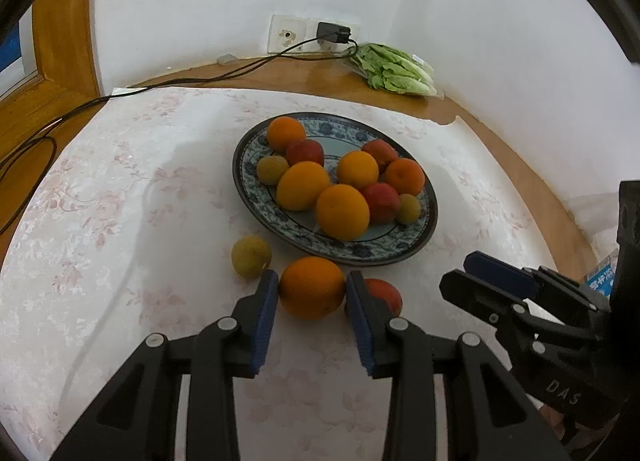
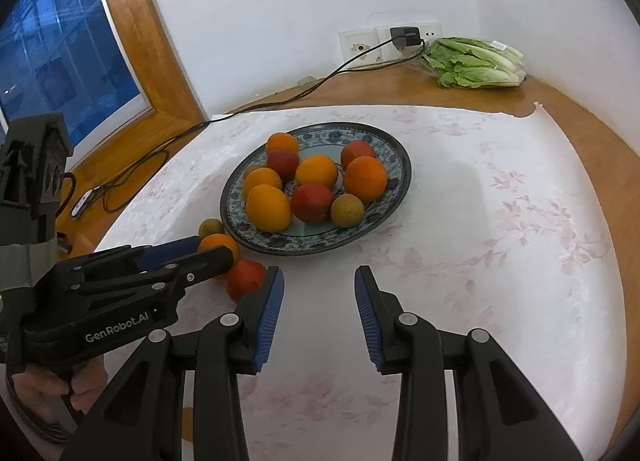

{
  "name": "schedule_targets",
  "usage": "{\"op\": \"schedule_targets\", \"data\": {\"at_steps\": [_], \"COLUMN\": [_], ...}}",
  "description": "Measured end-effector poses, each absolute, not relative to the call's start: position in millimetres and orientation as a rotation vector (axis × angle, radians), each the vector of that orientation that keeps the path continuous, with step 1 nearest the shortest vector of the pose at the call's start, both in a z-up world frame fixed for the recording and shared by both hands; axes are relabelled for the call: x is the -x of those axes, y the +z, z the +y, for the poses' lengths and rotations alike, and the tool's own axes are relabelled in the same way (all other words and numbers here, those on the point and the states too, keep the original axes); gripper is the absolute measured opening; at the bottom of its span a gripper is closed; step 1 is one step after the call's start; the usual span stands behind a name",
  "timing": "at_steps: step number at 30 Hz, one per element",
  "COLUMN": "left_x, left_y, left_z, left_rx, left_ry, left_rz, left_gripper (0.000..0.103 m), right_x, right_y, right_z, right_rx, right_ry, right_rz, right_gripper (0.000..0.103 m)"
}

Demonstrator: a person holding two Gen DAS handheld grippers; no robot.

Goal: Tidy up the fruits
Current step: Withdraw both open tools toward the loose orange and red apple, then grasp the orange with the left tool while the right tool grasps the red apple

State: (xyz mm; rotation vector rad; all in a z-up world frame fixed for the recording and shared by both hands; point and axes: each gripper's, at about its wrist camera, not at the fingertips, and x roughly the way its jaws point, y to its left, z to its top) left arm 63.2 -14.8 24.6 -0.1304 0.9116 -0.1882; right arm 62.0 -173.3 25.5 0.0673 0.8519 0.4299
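A blue-patterned plate (image 1: pixel 360 257) (image 2: pixel 304 249) holds several oranges, red fruits and small yellow-green fruits. Three fruits lie on the cloth in front of it: an orange (image 1: pixel 312 301) (image 2: pixel 219 241), a red fruit (image 1: pixel 387 293) (image 2: pixel 246 277) and a small yellow-green fruit (image 1: pixel 251 257) (image 2: pixel 211 227). My left gripper (image 1: pixel 312 287) (image 2: pixel 214 248) is shut on the orange, with a blue pad pressed against each side. It rests on the cloth. My right gripper (image 2: pixel 319 299) (image 1: pixel 464 272) hovers open over bare cloth to the right of the red fruit, nothing between its fingers.
A bagged lettuce (image 1: pixel 394 69) (image 2: pixel 476 63) lies at the back by the wall. A black charger (image 1: pixel 334 33) (image 2: pixel 406 37) sits in the wall socket, its cable (image 1: pixel 180 81) (image 2: pixel 280 101) trailing off left. A window with a wooden frame (image 2: pixel 132 41) is on the left.
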Motion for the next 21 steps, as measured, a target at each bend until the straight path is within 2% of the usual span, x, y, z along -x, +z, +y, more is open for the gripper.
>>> {"op": "schedule_targets", "data": {"at_steps": [21], "left_x": [-49], "left_y": [35], "left_z": [26], "left_rx": [0.191], "left_ry": [-0.098], "left_rz": [0.896], "left_gripper": [0.036], "right_x": [-59], "right_y": [18], "right_z": [-134], "right_rx": [0.006], "right_ry": [0.522], "right_rz": [0.885], "right_gripper": [0.038]}}
